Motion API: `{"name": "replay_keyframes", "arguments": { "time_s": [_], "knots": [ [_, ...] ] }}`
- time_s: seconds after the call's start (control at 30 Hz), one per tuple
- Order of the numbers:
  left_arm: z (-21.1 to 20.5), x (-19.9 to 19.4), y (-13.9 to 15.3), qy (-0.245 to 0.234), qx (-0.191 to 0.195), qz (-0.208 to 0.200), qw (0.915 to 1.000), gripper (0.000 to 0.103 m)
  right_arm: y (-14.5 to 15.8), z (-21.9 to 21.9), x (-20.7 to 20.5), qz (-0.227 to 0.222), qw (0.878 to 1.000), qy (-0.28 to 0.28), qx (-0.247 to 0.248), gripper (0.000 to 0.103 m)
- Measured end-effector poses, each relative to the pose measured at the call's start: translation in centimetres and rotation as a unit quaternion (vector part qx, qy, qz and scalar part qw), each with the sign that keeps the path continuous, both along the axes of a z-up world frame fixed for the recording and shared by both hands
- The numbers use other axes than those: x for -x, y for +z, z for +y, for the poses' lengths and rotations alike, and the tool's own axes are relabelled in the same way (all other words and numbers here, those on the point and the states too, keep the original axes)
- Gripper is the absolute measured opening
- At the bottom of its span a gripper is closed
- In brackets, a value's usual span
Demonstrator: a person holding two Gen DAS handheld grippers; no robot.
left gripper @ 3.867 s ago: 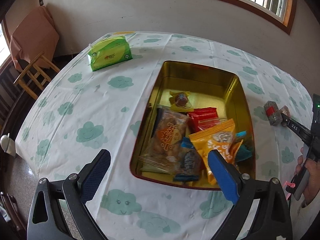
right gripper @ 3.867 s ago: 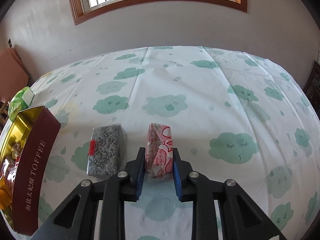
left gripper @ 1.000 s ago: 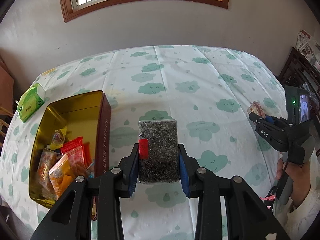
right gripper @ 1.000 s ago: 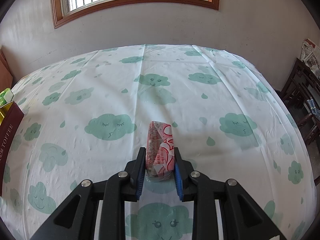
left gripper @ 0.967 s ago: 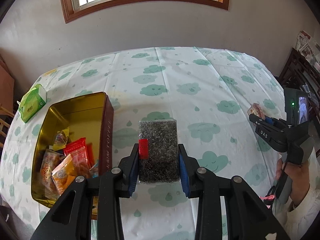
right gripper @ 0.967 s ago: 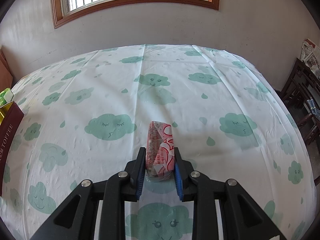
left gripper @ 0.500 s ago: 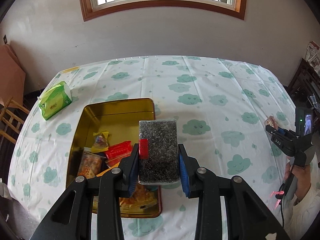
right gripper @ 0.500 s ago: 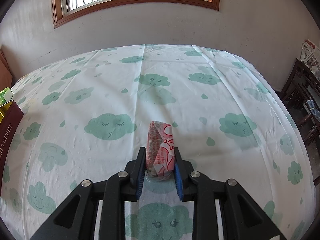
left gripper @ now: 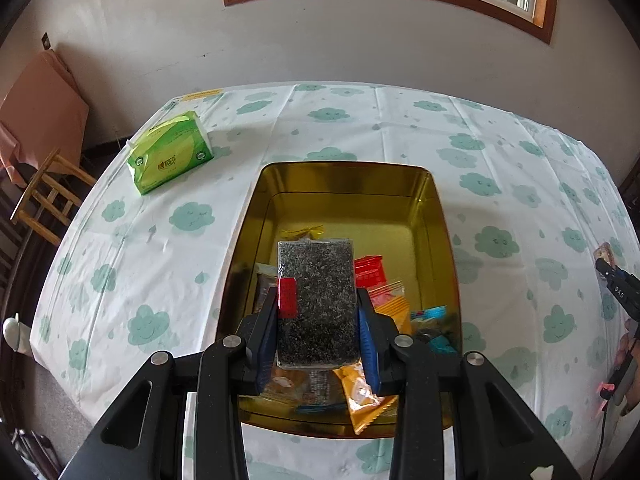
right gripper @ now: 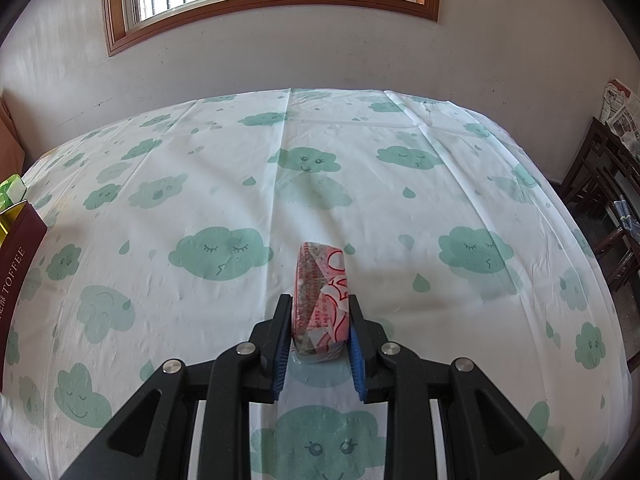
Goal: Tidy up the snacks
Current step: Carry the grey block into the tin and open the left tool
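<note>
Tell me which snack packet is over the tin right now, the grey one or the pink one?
The grey speckled packet, clamped in the left gripper above the gold tin. The pink packet sits in the right gripper over tablecloth.

Left wrist cam looks steeply down over tin; right faces open tablecloth. Both catch tin.
</note>
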State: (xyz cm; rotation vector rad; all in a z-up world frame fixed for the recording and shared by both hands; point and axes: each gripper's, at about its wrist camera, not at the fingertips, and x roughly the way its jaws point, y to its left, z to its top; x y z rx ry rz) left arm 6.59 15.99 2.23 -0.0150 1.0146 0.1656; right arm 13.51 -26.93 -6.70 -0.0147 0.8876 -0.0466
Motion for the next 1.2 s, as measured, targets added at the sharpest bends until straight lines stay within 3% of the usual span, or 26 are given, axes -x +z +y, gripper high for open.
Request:
{"name": "replay_keyframes", "arguments": {
  "time_s": [0.33,0.63,0.87,1.2],
  "knots": [
    [2.7,-0.4,-1.8,0.012,-0.001,0.017,0.9998,0.031,0.0,0.0,0.0,0.000,1.000,0.000,0.001,0.026],
    [2.7,-0.9,-4.7,0.000,0.003,0.046,0.9989,0.032,0.0,0.0,0.0,0.000,1.000,0.000,0.001,0.026],
    [2.0,-0.8,-5.4,-0.005,-0.027,0.044,0.9987,0.034,0.0,0.1,0.0,0.000,1.000,-0.001,0.001,0.026],
    [1.7,-0.7,-5.4,-0.007,-0.037,0.042,0.9984,0.051,0.0,0.0,0.0,0.001,1.000,-0.001,0.002,0.026]
  ]
}}
